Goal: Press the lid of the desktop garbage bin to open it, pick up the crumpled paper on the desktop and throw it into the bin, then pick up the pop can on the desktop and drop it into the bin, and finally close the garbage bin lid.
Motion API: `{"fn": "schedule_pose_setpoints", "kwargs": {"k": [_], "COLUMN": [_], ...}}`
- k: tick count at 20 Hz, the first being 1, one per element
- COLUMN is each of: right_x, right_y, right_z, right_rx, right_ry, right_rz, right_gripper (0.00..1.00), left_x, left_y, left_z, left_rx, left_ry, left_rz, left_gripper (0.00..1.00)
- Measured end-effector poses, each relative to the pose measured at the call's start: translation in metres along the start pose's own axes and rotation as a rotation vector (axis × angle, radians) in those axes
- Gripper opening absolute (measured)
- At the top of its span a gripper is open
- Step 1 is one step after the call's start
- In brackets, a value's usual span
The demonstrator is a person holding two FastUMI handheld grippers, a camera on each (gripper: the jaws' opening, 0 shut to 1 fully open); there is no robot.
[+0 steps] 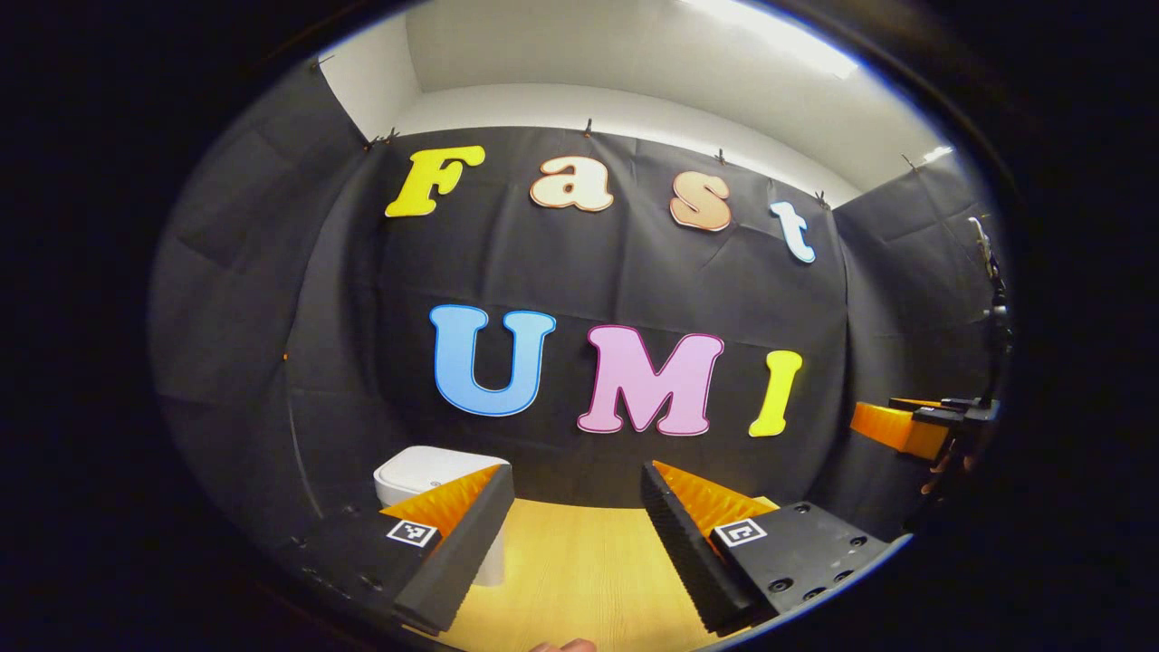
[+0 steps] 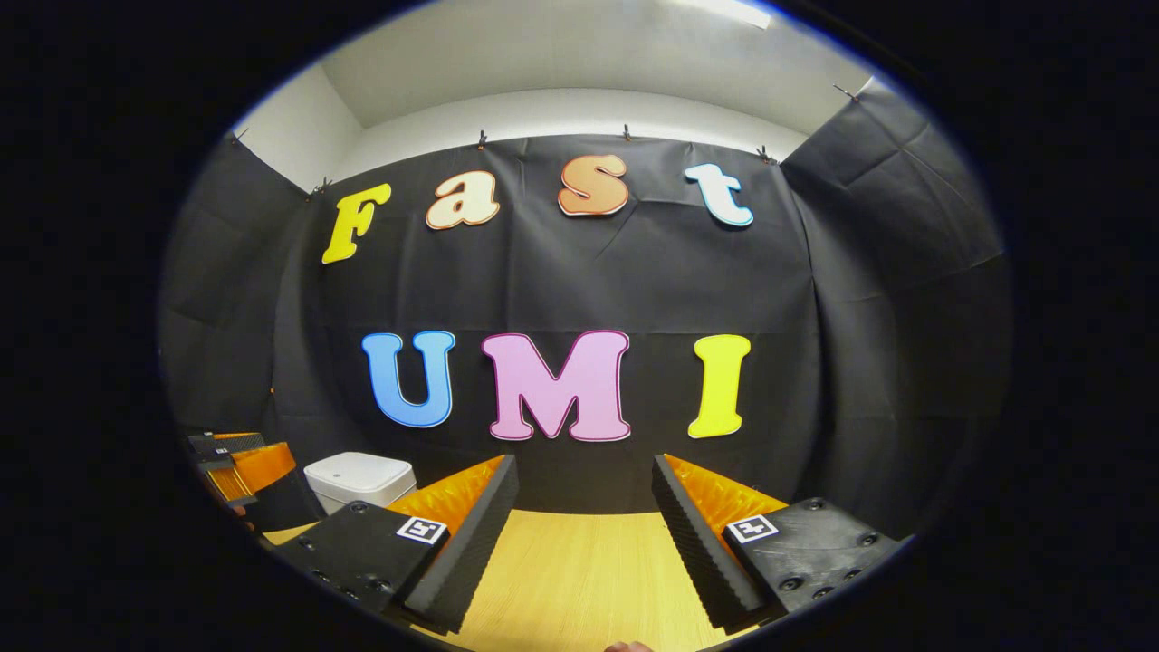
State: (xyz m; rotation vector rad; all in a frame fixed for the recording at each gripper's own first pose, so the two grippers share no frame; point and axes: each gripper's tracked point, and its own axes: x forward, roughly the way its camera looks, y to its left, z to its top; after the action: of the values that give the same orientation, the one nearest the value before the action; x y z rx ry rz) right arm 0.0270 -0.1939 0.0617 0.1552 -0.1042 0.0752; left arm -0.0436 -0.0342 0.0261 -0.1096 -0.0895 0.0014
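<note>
At the bottom of the left gripper view, the left gripper (image 1: pixel 578 534) hangs over the counter (image 1: pixel 579 580) with its jaws spread wide and nothing between them; the inner faces are ribbed foam wedges, and each finger block carries a small square marker. A sliver of a hand (image 1: pixel 563 646) is cut off at the lower edge. The counter is pale wood with a fine straight grain, and a bare strip of it runs between the fingers to its far edge at the booth wall (image 1: pixel 625 272). Beyond the left finger, near that far edge, stands the garbage bin (image 1: pixel 433 471), white, boxy with rounded corners, its lid down; its lower right is hidden by the finger. In the right gripper view, the right gripper (image 2: pixel 584 543) also has its jaws spread and empty over open wood. The bin sits far left there, lid shut, with the other gripper just beside it, partly cut off. Dark creased cloth closes the back and sides.
</note>
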Motion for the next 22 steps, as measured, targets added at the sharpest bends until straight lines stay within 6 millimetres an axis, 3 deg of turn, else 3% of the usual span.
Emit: {"fn": "schedule_pose_setpoints", "kwargs": {"k": [5,6,7,10,11,12,16,22], "right_x": [0.003,0.004,0.005,0.006,0.007,0.009,0.013,0.019], "right_y": [0.01,0.011,0.012,0.016,0.019,0.02,0.025,0.032], "right_z": [-0.002,-0.001,-0.001,-0.002,-0.001,0.0,0.0,0.004], "right_rx": [0.012,0.015,0.016,0.02,0.022,0.024,0.03,0.017], "right_ry": [0.006,0.004,0.004,0.002,0.002,-0.001,-0.005,-0.03], "right_rz": [0.019,0.022,0.025,0.039,0.045,0.048,0.067,0.095], "right_gripper": [0.96,0.9,0.96,0.96,0.9,0.96,0.96,0.96], "left_x": [-0.003,-0.005,-0.006,-0.01,-0.01,-0.011,-0.013,-0.013], "left_y": [0.003,0.003,0.003,0.009,0.008,0.009,0.013,0.013], "left_z": [0.011,0.012,0.013,0.017,0.017,0.019,0.024,0.016], "left_rx": [0.012,0.014,0.016,0.021,0.02,0.024,0.041,0.036], "left_ry": [-0.023,-0.026,-0.03,-0.039,-0.041,-0.042,-0.057,-0.032], "left_rz": [0.006,0.005,0.008,0.02,0.022,0.025,0.044,0.06], "left_gripper": [0.95,0.95,0.95,0.95,0.95,0.95,0.95,0.95]}}
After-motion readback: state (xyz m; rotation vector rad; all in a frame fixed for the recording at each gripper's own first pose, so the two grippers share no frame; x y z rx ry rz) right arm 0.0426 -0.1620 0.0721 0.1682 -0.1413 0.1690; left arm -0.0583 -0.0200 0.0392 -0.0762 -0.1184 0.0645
